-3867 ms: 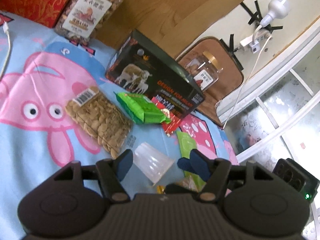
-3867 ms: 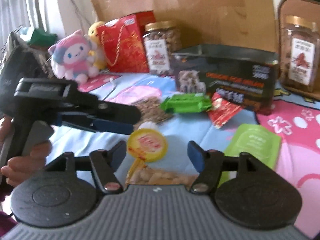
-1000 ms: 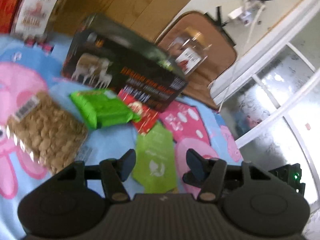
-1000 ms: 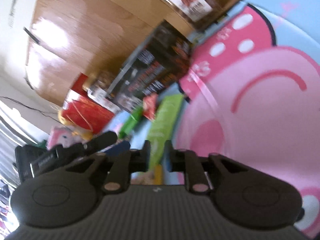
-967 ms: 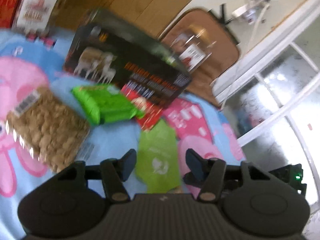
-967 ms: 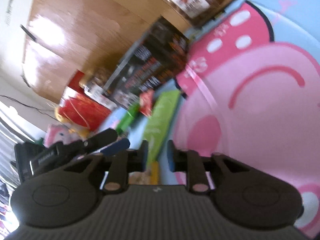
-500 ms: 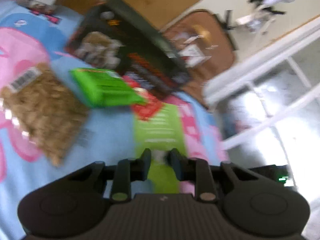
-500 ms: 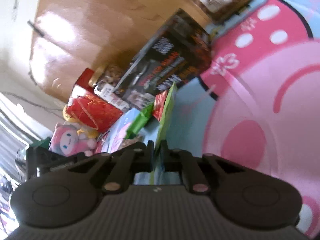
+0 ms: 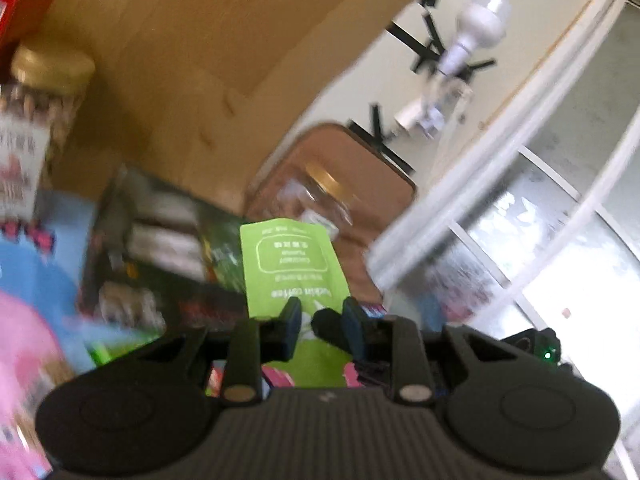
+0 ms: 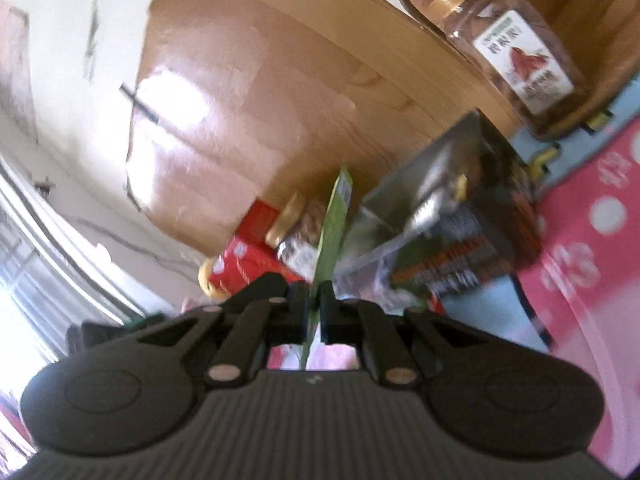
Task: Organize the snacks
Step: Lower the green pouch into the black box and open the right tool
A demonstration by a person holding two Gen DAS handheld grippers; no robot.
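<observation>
Green packet (image 9: pixel 294 272) between right tongs (image 10: pixel 316 306) (edge-on)

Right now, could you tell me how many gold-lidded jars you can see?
2: one jar far left beside the red bag, one jar right, against the brown pad. Others may be hidden.

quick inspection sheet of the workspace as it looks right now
surface: cartoon mat, pink and blue.
job's things: green pouch lifted off the mat, held by both grippers; dark open box behind it.
clutter: two gold-lidded jars, red gift bag.
grippers: left gripper shut on the pouch face-on; right gripper shut on its edge.
cables: blurred plug and lead on the wall.
surroundings: cardboard sheet, brown case, white window frame.
</observation>
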